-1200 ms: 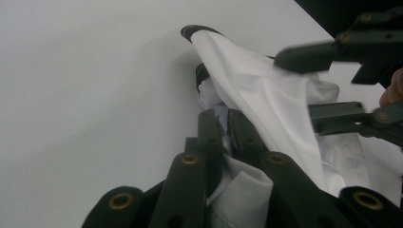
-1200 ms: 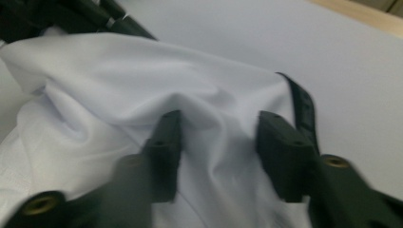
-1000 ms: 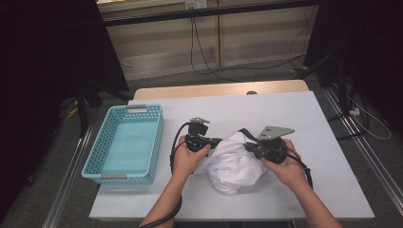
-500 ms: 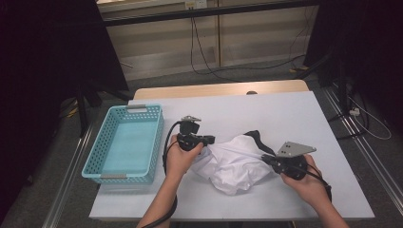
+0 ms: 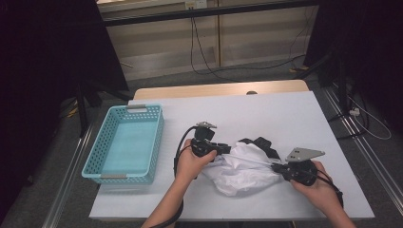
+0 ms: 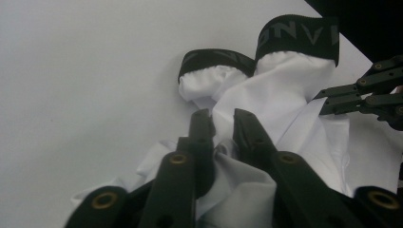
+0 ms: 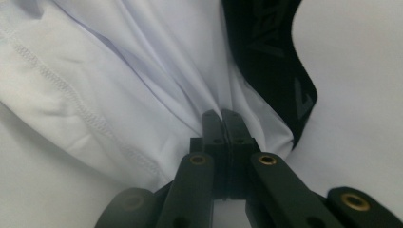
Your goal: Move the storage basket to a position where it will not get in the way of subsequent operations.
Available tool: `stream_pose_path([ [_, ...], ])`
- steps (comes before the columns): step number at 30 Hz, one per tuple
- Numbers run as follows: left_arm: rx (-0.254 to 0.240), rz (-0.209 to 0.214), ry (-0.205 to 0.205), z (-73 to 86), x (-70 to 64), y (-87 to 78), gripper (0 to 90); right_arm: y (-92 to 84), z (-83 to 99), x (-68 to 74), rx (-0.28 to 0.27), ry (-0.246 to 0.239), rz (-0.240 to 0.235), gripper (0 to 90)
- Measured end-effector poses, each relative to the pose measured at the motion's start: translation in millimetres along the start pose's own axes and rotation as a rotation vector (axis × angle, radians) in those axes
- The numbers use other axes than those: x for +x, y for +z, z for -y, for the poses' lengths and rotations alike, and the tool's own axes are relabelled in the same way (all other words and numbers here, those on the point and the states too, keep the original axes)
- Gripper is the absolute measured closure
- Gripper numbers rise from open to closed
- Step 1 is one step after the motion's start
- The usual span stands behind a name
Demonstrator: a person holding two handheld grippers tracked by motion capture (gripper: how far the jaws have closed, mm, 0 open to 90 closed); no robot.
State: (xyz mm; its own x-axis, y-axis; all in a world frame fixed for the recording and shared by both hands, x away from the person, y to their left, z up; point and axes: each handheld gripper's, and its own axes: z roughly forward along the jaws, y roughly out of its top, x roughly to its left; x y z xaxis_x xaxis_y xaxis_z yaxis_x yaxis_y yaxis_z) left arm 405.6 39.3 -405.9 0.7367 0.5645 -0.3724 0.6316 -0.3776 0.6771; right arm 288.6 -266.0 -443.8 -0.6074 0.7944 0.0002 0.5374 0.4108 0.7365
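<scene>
- Centrally, near the front edge of the white table, a white garment with a black elastic waistband is seen crumpled between the two grippers.
- It is judged light, soft and limp, likely to sag and slip; the firmer stitched hem or the waistband is the surest place to be gripped.
- By the right gripper, its jaws pressed tight together, a fold of the white fabric is pinched just beside the waistband.
- The left gripper is seen with jaws narrowly apart; they have just been opening, and a fold of cloth lies between them, not visibly pressed.
- A turquoise plastic basket, nothing in it, is set well to the left of the garment.
</scene>
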Motion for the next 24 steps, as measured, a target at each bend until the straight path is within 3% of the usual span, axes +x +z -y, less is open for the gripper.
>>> stream_pose_path([
  [5, -0.033, -0.028, -0.021, -2.3, 8.7, -5.2, 56.8, -9.9, 14.3, -14.6, 0.044, 0.033, 0.053, 90.0],
  [8, -0.033, -0.035, -0.026, -3.4, 12.2, -0.9, 50.2, -15.6, 21.6, -22.3, 0.039, 0.061, 0.063, 90.0],
  [14, -0.029, -0.037, -0.028, -9.9, 14.5, 19.3, 33.8, -17.3, 25.0, -23.1, 0.035, 0.075, 0.072, 90.0],
  [20, 0.004, -0.034, 0.011, -19.9, 13.3, 42.8, 25.7, -17.3, 26.2, -22.5, 0.025, 0.076, 0.076, 90.0],
  [24, 0.003, -0.008, 0.010, -24.4, 12.9, 57.2, 20.8, -16.1, 25.9, -22.7, 0.021, 0.086, 0.078, 90.0],
])
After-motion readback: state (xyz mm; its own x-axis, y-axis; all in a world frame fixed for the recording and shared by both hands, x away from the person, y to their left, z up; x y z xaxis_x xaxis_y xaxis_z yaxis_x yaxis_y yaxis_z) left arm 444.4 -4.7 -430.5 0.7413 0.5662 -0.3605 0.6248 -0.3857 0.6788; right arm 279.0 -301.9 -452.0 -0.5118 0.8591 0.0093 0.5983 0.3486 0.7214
